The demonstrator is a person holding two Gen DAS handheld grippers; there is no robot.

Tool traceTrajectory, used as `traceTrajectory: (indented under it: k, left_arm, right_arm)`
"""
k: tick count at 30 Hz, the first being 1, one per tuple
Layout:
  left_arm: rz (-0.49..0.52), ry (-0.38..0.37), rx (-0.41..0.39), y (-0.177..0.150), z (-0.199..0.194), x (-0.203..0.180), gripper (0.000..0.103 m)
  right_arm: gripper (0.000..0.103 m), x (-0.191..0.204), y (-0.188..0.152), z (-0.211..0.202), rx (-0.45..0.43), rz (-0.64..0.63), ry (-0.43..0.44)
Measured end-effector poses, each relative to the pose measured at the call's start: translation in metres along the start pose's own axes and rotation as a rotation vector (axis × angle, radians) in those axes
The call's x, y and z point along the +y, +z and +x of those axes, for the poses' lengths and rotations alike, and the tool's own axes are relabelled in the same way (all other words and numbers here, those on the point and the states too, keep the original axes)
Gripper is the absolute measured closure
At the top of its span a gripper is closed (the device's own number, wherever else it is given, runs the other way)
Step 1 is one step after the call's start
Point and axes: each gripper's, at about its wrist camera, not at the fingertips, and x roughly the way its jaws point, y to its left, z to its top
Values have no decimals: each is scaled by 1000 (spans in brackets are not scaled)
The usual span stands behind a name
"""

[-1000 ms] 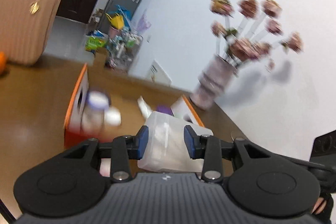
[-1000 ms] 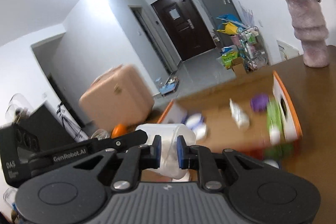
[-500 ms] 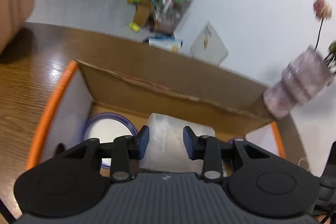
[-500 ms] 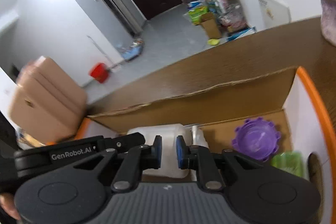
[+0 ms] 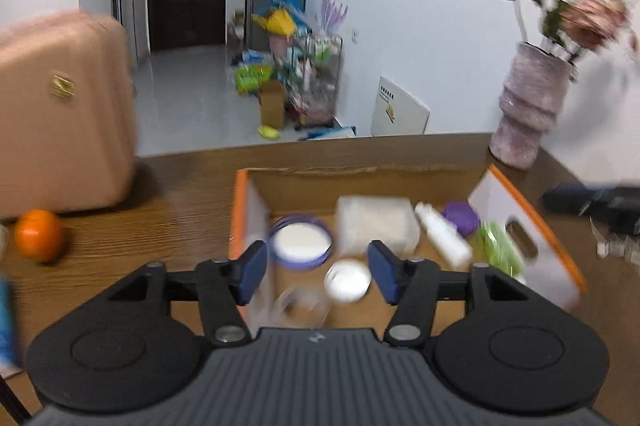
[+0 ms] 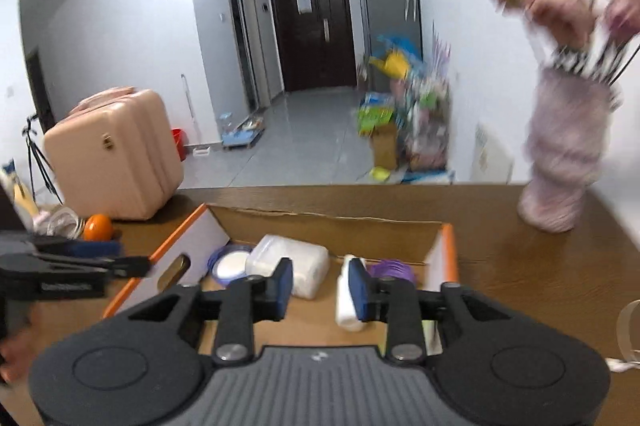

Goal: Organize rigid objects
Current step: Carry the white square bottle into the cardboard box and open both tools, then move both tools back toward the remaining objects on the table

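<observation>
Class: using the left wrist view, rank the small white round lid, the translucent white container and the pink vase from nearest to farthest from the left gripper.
1. small white round lid, between the left gripper's open fingers.
2. translucent white container, mid-box.
3. pink vase, on the table behind the box, far right.

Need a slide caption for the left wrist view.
Open left gripper above cardboard box holding translucent container, purple-rimmed lid.
</observation>
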Motion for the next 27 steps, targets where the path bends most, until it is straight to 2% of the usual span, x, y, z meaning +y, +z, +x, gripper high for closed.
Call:
traceTrajectory:
  k: [5,8,12,15,20,23,27]
  left_arm:
    - [93,63,-101,-53,-91,2,28]
    - [92,49,-142,-93,-143,7,22]
    - [129,92,-226,-158,-207,0,20]
    - [123,109,-248,-208,-246,-7,15]
    - [105,120,-303,-271,-294,-20,13]
    - [72,104,-318,-294,-312,-24,11]
    - [35,43,-307,-315,-330,-18,10]
  right_arm:
    - [68,20,-51,-92,-77,-42,-21]
    - [63,39,-94,-147,-130,-76,-51]
    - [57,61,-147,-192,-186,-73,-65]
    - [56,79,-181,-215,-199,-72,-63]
    - [56,103,-232,-241,-166,-66,-32]
    - [56,110,-257,-248,-134,-40,-23]
    - [56,113,-274,-247,-104,-41,-17]
